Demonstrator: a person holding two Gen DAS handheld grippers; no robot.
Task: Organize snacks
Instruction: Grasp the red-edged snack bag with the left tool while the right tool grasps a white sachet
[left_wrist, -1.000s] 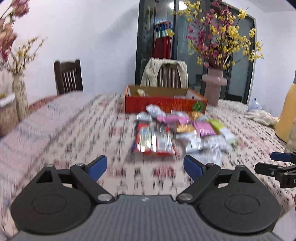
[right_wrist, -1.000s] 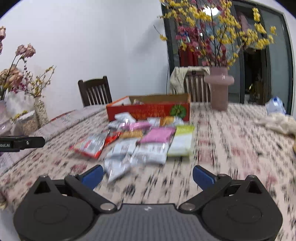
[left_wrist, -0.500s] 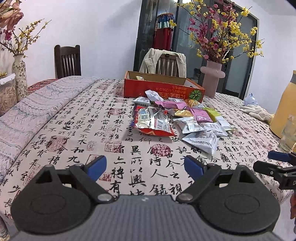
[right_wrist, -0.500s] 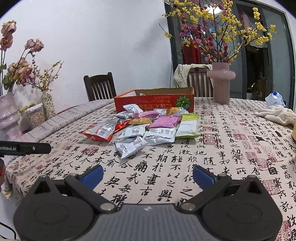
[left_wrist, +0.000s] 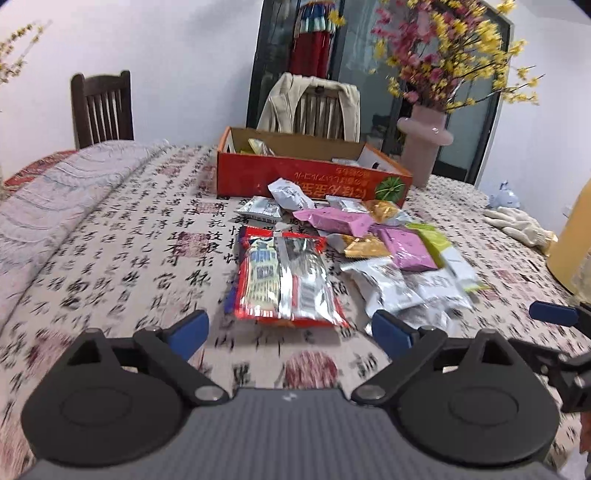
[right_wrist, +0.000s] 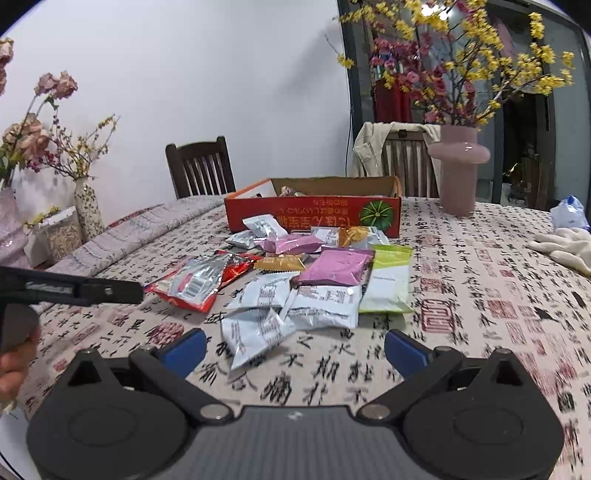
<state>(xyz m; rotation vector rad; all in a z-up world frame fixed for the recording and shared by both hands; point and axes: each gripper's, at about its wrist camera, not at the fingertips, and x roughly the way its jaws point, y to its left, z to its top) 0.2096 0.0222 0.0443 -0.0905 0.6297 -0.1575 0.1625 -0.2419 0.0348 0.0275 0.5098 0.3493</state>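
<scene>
A pile of snack packets lies on the calligraphy-print tablecloth in front of a red cardboard box (left_wrist: 314, 181) (right_wrist: 314, 216) that holds a few packets. My left gripper (left_wrist: 290, 332) hovers just short of a red and silver packet (left_wrist: 284, 280) (right_wrist: 199, 280); its jaws are opening and nothing is between them. My right gripper (right_wrist: 294, 349) stands open over the near edge of the pile, beside a crumpled silver packet (right_wrist: 255, 332). Pink packets (right_wrist: 338, 266) and a green packet (right_wrist: 389, 280) lie further in. One blue fingertip (left_wrist: 552, 314) of the right gripper shows at the left view's right edge.
A pink vase (left_wrist: 424, 147) (right_wrist: 460, 170) of flowers stands right of the box. White gloves (left_wrist: 517, 225) and a yellow container (left_wrist: 572, 240) sit at the right. Chairs stand behind the table, one with a jacket over it (left_wrist: 310, 107). Small vases (right_wrist: 86, 206) stand far left.
Both grippers have moved forward toward the pile, so the packets look larger and closer. The left jaws stand slightly wider than before. No packet has moved.
</scene>
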